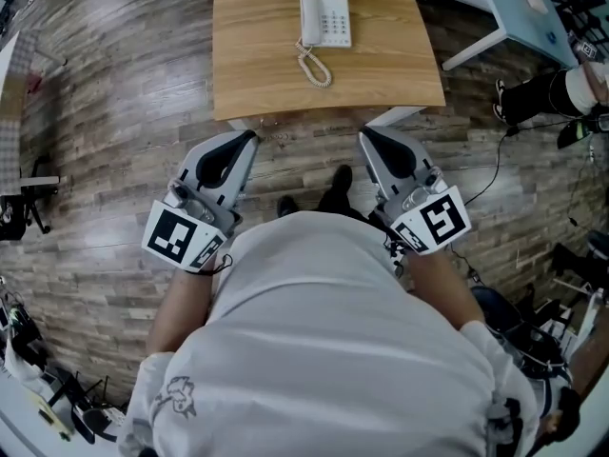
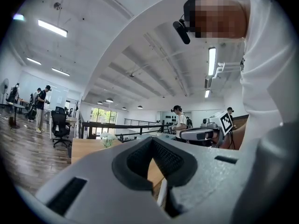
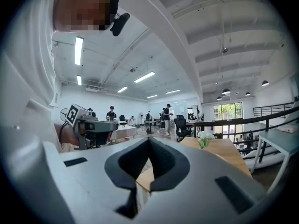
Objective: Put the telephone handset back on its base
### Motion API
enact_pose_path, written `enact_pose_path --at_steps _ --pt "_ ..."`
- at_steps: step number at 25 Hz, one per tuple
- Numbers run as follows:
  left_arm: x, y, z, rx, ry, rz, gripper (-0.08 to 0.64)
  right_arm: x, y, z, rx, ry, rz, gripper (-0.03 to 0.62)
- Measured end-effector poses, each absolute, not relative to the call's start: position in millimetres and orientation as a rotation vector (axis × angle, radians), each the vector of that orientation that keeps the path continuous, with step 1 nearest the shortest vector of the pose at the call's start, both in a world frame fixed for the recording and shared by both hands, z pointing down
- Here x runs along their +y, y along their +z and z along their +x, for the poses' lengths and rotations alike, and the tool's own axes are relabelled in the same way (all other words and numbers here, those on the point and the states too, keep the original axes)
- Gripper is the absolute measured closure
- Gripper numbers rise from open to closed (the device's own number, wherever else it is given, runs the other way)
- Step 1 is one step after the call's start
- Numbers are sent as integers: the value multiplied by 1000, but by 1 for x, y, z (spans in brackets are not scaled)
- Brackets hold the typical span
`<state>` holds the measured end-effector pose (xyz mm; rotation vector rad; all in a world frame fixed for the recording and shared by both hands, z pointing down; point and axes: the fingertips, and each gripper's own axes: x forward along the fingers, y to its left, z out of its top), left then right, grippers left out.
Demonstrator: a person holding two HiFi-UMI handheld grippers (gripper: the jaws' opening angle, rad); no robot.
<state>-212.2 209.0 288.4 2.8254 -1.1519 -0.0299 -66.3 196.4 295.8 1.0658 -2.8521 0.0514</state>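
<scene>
The left gripper (image 1: pixel 251 137) and right gripper (image 1: pixel 365 133) are held level and side by side, close to the body, and are pointed at the light wood-grain worktop (image 1: pixel 257 65). Both pairs of jaws are closed tip to tip, with nothing gripped. The white telephone (image 1: pixel 325 19) is set far back on the worktop. Its handset (image 1: pixel 309 17) appears to be laid on the left of the base (image 1: pixel 336 22), and a coiled cord (image 1: pixel 315 67) is looped in front. Keypad print is too small to be read.

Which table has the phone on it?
The brown wooden table in the middle; the white telephone lies on it. The other table, at the upper right, is pale blue.
</scene>
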Motion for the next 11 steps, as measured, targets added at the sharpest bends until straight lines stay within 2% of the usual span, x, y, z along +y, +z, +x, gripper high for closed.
enact_pose_path --at_steps 11 --pt "201 282 -214 -1132 -23 2840 555 191 289 -71 -2849 53 1063 588"
